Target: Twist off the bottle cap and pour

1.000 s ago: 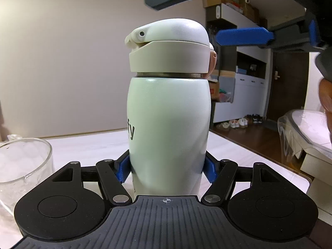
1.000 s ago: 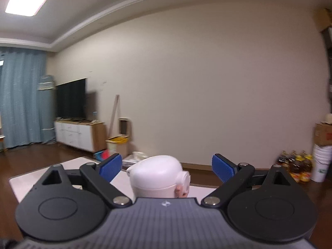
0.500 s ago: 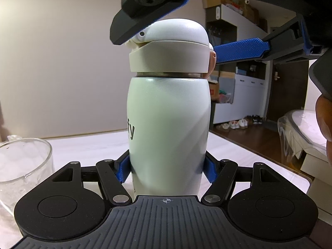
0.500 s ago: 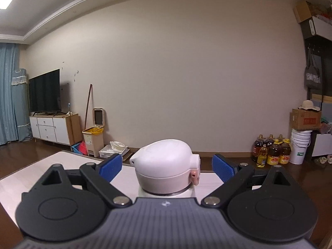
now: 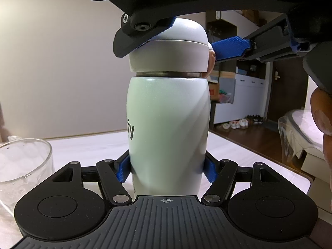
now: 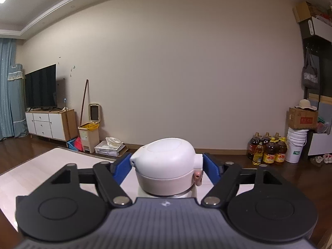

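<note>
The left gripper [image 5: 167,169] has its jaws clamped on the bottle [image 5: 168,132], upright on the desk [image 5: 89,145], its base hidden, while the right gripper [image 6: 167,167] jaws are closing around the cap [image 6: 166,155], whose left edge is covered, beside a cut-off glass [image 5: 22,164].

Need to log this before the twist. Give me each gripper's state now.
Left gripper: shut on the bottle.
Right gripper: closing around the cap, fingers at its sides.

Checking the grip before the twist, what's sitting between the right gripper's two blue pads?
The bottle's white cap sits between the right gripper pads, whose jaws are closing on it; nothing else lies there. The right wrist view shows this.
</note>
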Demonstrator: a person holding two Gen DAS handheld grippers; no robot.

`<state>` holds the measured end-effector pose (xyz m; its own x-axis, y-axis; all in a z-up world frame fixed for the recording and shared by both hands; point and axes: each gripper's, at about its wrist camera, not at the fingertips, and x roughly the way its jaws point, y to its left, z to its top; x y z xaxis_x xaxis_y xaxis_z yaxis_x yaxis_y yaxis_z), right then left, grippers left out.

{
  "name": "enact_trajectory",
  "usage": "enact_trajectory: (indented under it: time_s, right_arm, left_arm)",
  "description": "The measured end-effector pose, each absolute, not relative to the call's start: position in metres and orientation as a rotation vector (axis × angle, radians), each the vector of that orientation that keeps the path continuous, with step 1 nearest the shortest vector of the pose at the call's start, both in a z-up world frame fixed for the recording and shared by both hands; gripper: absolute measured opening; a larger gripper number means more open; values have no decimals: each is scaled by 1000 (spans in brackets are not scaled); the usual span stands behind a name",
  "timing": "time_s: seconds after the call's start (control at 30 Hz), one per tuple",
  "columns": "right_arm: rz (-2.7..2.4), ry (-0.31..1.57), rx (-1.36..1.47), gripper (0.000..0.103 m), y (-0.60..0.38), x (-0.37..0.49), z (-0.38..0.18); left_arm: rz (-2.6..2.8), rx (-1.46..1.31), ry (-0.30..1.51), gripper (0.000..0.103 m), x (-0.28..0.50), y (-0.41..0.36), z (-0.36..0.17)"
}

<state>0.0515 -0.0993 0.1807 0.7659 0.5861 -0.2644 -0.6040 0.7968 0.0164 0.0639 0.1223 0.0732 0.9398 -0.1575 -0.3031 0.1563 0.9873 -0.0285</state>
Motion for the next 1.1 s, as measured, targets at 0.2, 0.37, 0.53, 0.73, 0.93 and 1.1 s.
enact_trajectory:
  time_s: [0.2, 0.37, 0.53, 0.73, 0.93, 1.1]
  right_arm:
    - [735, 264, -66, 75, -110, 61, 179]
    - [868, 266, -87, 75, -124, 76, 181]
    - [1055, 253, -88, 75, -142, 100, 181]
    - [1236, 271, -84, 75, -155, 127, 187]
    - [1177, 257, -25, 91, -158, 118, 193]
    - [1061, 214, 24, 90, -155, 94, 196]
  left_arm:
    - [-163, -9, 318, 73, 67, 124, 74]
    - [-166, -8, 320, 73, 72, 123, 77]
    - [-167, -1, 320, 72, 63, 131, 79]
    - [-167, 0, 322, 72, 59, 138, 83]
    - [-166, -1, 320, 72, 76, 119, 80]
    - [-164, 3, 319, 72, 72, 114, 83]
